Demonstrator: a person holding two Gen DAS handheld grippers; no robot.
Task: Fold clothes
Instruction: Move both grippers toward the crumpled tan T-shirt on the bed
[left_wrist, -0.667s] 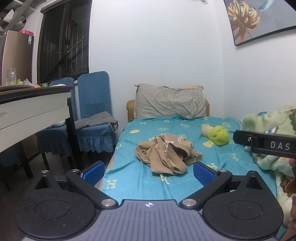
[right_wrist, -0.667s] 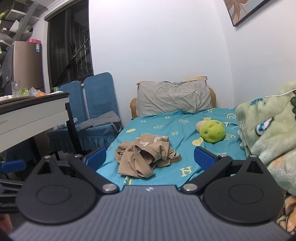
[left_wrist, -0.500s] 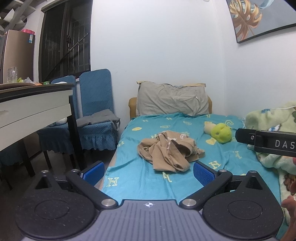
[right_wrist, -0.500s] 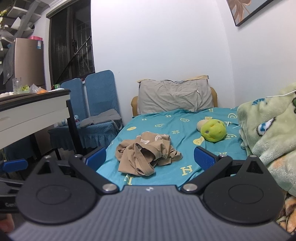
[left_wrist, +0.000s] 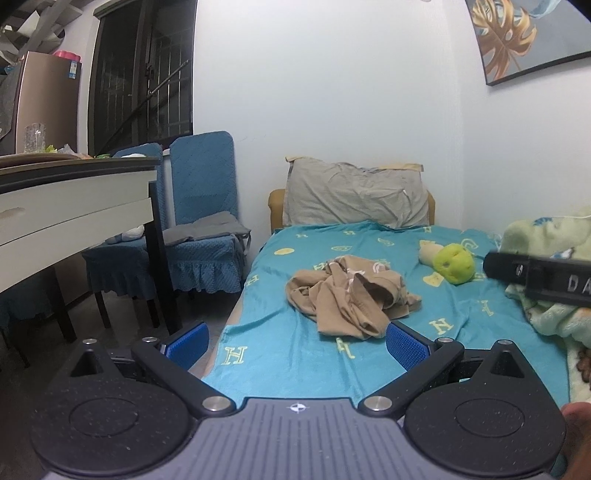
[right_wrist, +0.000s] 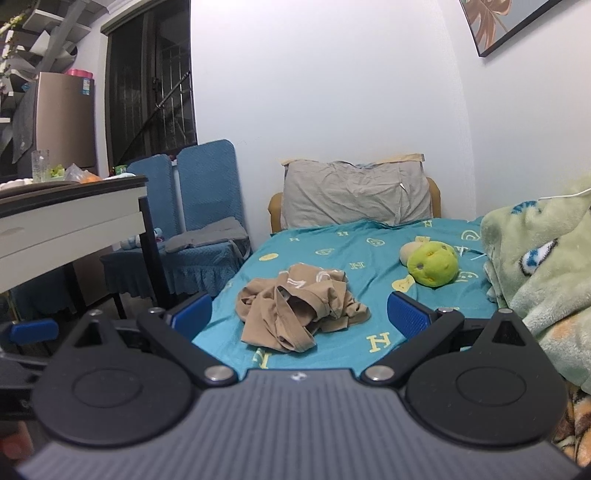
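Observation:
A crumpled tan garment (left_wrist: 349, 297) (right_wrist: 299, 312) lies in a heap on the teal bed sheet (left_wrist: 288, 354) (right_wrist: 369, 258). My left gripper (left_wrist: 297, 347) hovers short of the bed's foot, open, blue pads wide apart with nothing between them. The right gripper (right_wrist: 299, 317) is open too, also short of the garment and empty. In the left wrist view the right gripper's black body (left_wrist: 539, 277) crosses the right edge. One blue fingertip of the left gripper (right_wrist: 33, 330) shows at the left edge of the right wrist view.
A green plush toy (left_wrist: 452, 264) (right_wrist: 432, 264) lies right of the garment. A grey pillow (left_wrist: 354, 195) leans at the headboard. A green fleece blanket (right_wrist: 546, 273) is piled on the right. Two blue chairs (left_wrist: 199, 221) and a white table (left_wrist: 66, 206) stand left of the bed.
Both grippers have shifted slightly, so the garment sits a little further right in each view. Both stay open and the garment has not been touched.

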